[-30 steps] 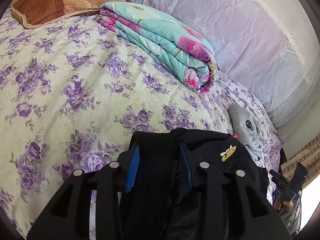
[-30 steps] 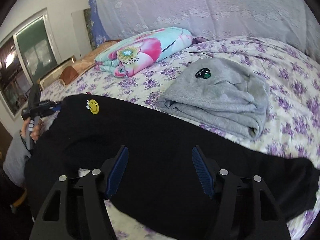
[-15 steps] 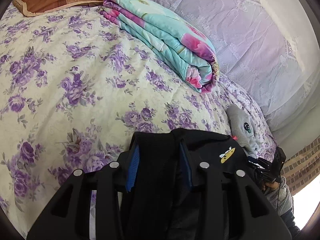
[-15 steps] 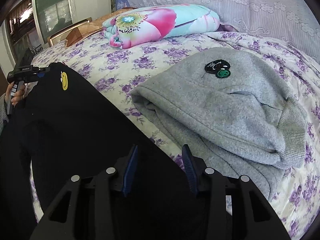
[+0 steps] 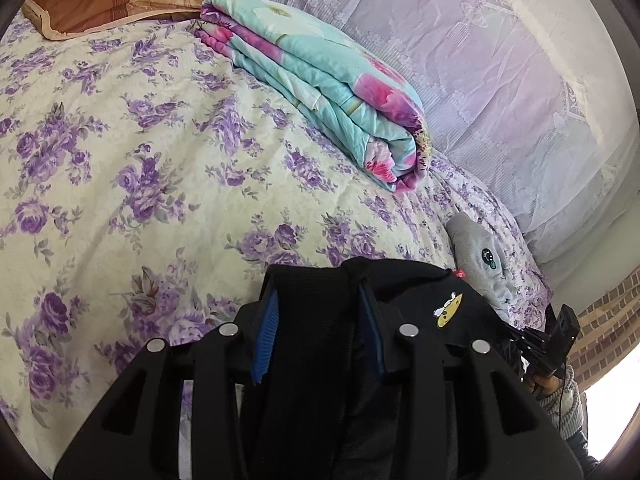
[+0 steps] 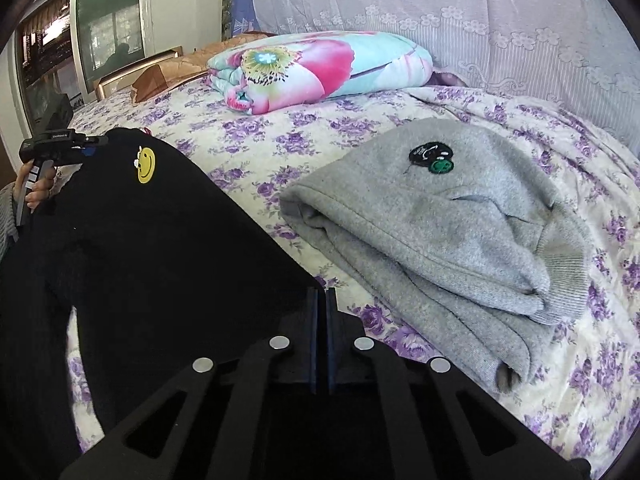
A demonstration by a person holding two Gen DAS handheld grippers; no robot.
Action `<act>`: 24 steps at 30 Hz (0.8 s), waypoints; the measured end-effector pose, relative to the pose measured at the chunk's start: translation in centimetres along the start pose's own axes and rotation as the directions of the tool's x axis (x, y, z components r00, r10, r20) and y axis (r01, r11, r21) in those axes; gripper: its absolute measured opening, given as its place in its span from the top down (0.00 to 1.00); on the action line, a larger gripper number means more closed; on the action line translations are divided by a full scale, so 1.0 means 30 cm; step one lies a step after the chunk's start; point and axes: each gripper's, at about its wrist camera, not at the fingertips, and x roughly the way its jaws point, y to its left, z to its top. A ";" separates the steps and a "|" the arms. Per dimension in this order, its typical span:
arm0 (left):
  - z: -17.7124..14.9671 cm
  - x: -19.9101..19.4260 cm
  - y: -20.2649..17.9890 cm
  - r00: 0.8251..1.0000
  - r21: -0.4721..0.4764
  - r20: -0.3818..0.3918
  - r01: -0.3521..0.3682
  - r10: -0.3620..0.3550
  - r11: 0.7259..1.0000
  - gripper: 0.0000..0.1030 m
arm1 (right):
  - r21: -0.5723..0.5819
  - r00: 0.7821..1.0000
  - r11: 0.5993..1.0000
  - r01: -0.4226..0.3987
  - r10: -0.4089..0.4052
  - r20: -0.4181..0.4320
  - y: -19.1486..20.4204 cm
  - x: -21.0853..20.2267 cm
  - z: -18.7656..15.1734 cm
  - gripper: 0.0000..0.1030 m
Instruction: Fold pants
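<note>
Pants (image 6: 160, 248) lie black across the flowered bed (image 5: 120, 168), beside folded grey clothes (image 6: 448, 216). We pinch them at both ends — left gripper (image 5: 318, 330) partly spread around bunched cloth, right gripper (image 6: 321, 308) pressed nearly together on an edge. Folded quilt (image 5: 320, 76) and lace curtain (image 5: 500, 60) behind.

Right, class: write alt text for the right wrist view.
The right tongs are shut on the edge of black pants with a smiley patch, spread across a purple-flowered bedspread. Folded grey pants lie beside them.
</note>
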 end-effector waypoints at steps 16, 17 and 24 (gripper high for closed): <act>0.010 -0.183 0.001 0.990 -0.066 0.044 0.140 -0.137 0.988 0.65 | -0.055 0.983 0.991 0.121 -0.112 0.142 0.404 -0.548 -0.073 0.97; 0.002 -0.209 -0.002 0.989 -0.058 0.049 0.142 -0.139 0.988 0.65 | -0.057 0.982 0.991 0.120 -0.111 0.154 0.441 -0.579 -0.093 0.97; -0.116 -0.446 -0.029 0.984 0.036 0.092 0.147 -0.150 0.988 0.64 | -0.037 0.969 0.992 0.119 -0.108 0.222 0.666 -0.749 -0.280 0.97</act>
